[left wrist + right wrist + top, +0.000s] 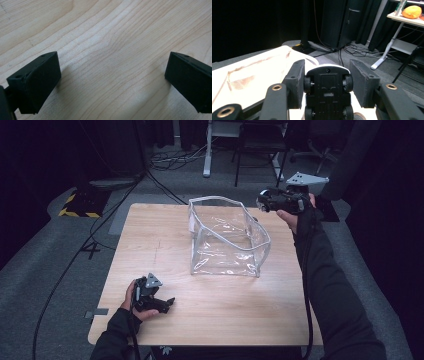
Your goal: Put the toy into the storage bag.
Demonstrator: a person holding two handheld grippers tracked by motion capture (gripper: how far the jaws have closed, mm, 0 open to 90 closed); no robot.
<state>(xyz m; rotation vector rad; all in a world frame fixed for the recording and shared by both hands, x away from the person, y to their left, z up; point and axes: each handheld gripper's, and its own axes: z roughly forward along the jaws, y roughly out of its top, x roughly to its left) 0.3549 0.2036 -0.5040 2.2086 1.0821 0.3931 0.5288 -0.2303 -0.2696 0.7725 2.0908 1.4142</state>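
Two hand-held grippers at a wooden bench (210,315). The left hand-held gripper (167,304) rests near the bench's near-left corner, jaws spread wide over bare wood. The right hand-held gripper (327,83) is raised at the far-right corner, jaws clamped on a toy car (327,93) — underside and wheels facing its camera. A clear plastic pouch (227,240) stands open toward the far edge.

You have no readable text, label, brand or number anywhere here. The nearest thing to a sign is the yellow-and-black hazard striping (79,213) on the floor left of the desk (150,240), and it carries no words.
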